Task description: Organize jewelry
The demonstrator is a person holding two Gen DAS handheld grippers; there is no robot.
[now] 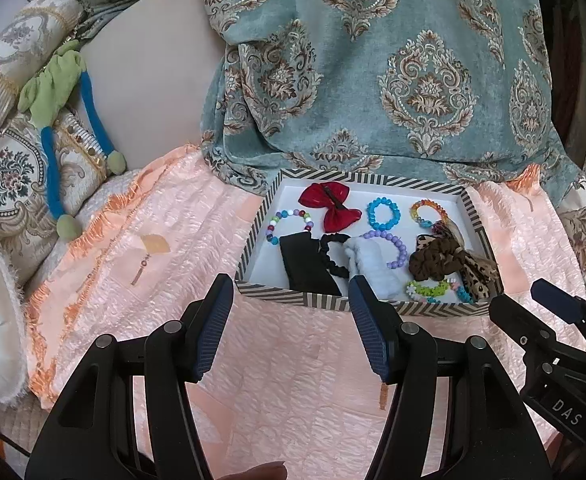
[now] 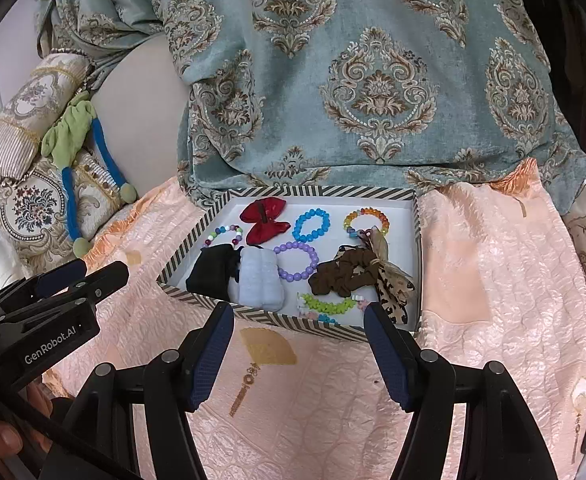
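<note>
1. Left wrist view: the left gripper (image 1: 289,312) hovers over the pink quilted bedspread (image 1: 293,392), its fingers spread wide with nothing between them, just short of the near wall of the striped box (image 1: 293,299). Inside the box lie a red bow (image 1: 330,205), a blue bead bracelet (image 1: 381,214), a purple bead bracelet (image 1: 393,248), a black folded cloth (image 1: 309,266), a white fluffy band (image 1: 367,266) and a brown scrunchie (image 1: 435,262). The right gripper (image 1: 549,312) shows at the right edge, beside the box's near right corner; its opening is probably wide, though only part of it is visible.

2. Right wrist view: the right gripper (image 2: 299,320) is held low with its fingers wide apart and empty, their tips at the box's near wall (image 2: 293,318). A green bead bracelet (image 2: 327,305) lies just behind that wall, the leopard-print ribbon (image 2: 393,292) beside it. The left gripper (image 2: 81,276) sits at the left, above the bedspread. A patterned teal curtain (image 2: 373,80) hangs behind the box.
</note>
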